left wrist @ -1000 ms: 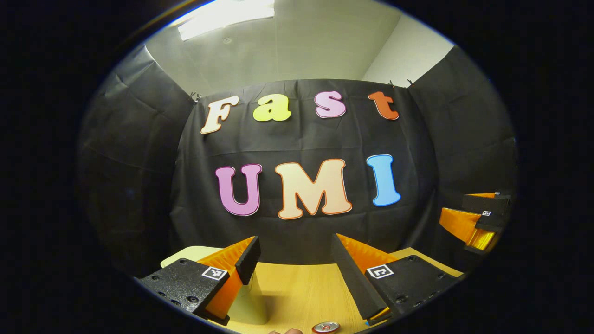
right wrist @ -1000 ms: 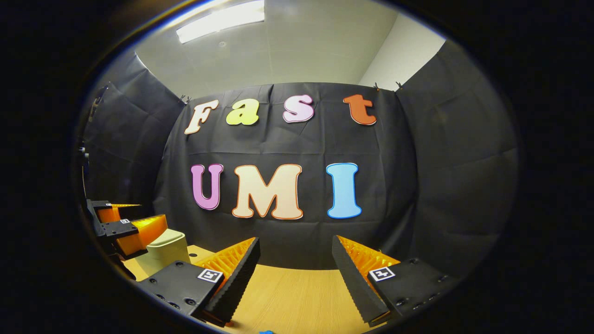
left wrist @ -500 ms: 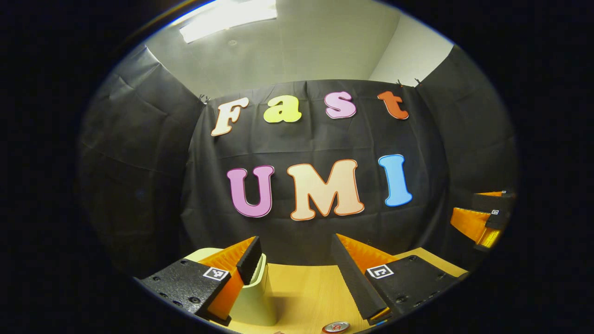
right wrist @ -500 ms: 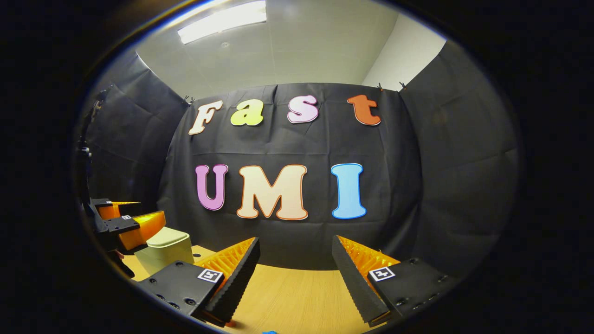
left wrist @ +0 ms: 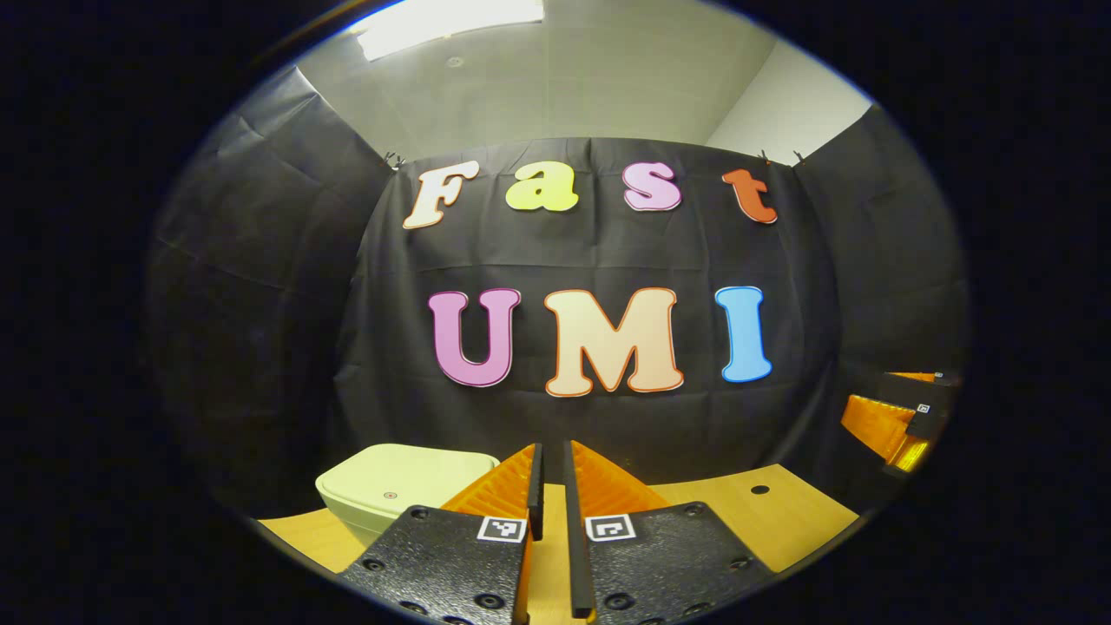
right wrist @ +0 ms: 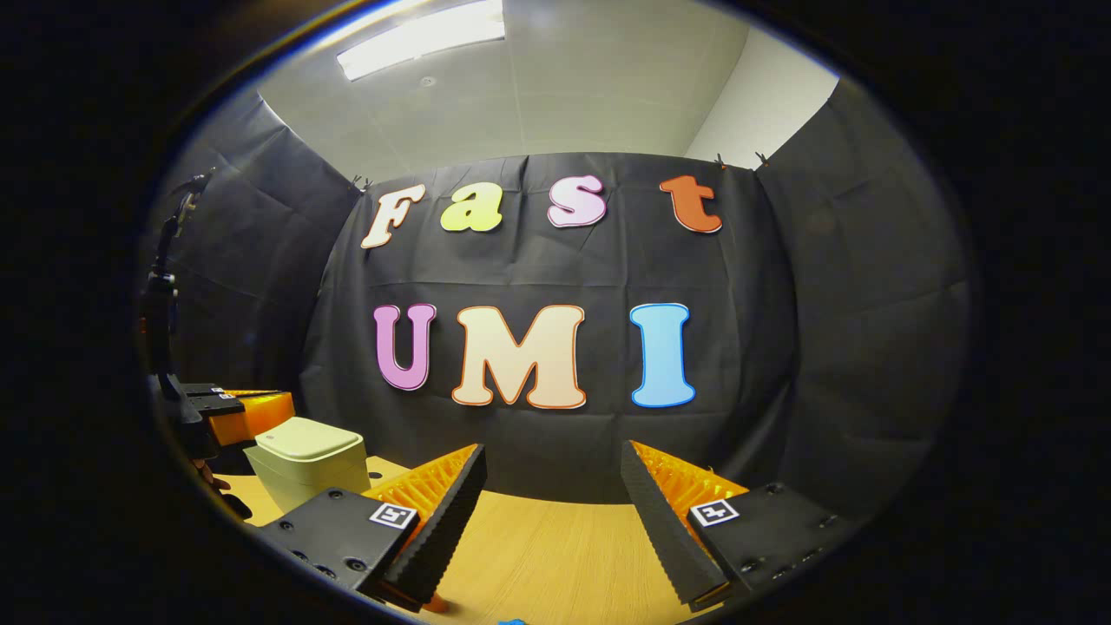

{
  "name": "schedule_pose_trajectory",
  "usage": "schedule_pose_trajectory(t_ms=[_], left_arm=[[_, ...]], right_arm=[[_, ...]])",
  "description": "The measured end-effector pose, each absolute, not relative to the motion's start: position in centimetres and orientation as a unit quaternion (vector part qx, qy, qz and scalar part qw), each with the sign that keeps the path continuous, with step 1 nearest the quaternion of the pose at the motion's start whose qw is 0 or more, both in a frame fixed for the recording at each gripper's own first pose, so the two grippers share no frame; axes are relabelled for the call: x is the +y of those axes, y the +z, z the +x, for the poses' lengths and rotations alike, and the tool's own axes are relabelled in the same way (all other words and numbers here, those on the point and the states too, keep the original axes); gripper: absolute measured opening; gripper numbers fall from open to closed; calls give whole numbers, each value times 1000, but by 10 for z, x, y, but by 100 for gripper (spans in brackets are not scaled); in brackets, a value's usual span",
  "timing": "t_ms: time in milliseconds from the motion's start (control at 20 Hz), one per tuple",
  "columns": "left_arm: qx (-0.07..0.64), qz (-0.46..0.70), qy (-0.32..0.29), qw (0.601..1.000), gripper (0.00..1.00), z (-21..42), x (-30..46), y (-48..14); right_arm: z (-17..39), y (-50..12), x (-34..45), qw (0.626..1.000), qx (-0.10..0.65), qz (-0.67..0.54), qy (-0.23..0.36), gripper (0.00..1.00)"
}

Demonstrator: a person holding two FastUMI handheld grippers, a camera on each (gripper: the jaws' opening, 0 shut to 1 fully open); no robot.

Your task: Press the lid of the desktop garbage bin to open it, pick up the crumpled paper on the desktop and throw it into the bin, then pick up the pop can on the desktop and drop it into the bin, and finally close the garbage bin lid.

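Left gripper view: the left gripper point(left wrist: 548, 486) has its two fingers drawn together with only a thin slit between them and nothing held in that slit. It is raised over the wooden table point(left wrist: 764, 521), pointing toward the booth's back wall. Just to the left of the fingers stands the bin point(left wrist: 395, 486), pale green, with its lid point(left wrist: 408, 473) down flat on the body; a small red dot marks the top of the lid. A small dark hole sits in the table surface to the right of the fingers. At the far right edge the right gripper point(left wrist: 903, 425) shows partly, well apart from the bin.

In the right gripper view, the right gripper point(right wrist: 553, 503) has its fingers spread wide with bare table point(right wrist: 555, 555) between them, grasping nothing. It hangs above the table, well apart from the bin point(right wrist: 308, 464), which stands at the lower left with its lid point(right wrist: 305, 434) closed. The left gripper point(right wrist: 243, 408) shows beyond the bin at the left edge, level with the lid's top and just beside it; whether it touches the lid cannot be told. A small blue scrap point(right wrist: 512, 621) peeps in at the very bottom edge; what it is cannot be told. A ceiling light point(right wrist: 421, 35) glows above.
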State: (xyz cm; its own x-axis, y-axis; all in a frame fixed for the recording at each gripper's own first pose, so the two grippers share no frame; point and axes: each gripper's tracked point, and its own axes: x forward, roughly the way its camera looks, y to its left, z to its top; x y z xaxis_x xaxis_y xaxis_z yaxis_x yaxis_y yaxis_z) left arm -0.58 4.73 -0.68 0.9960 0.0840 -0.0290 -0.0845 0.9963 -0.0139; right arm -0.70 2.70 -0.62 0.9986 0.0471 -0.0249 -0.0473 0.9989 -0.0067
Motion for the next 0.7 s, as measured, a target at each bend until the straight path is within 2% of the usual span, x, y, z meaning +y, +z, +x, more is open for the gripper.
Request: schedule_pose_trajectory(t_ms=[100,700], left_arm=[[21,-4,51,998,0,-7,57,-14],[75,-8,124,989,0,5,160,-63]], right_arm=[[-6,-7,33,1000,12,-3,27,98],[-7,-26,76,999,37,-13,27,98]])
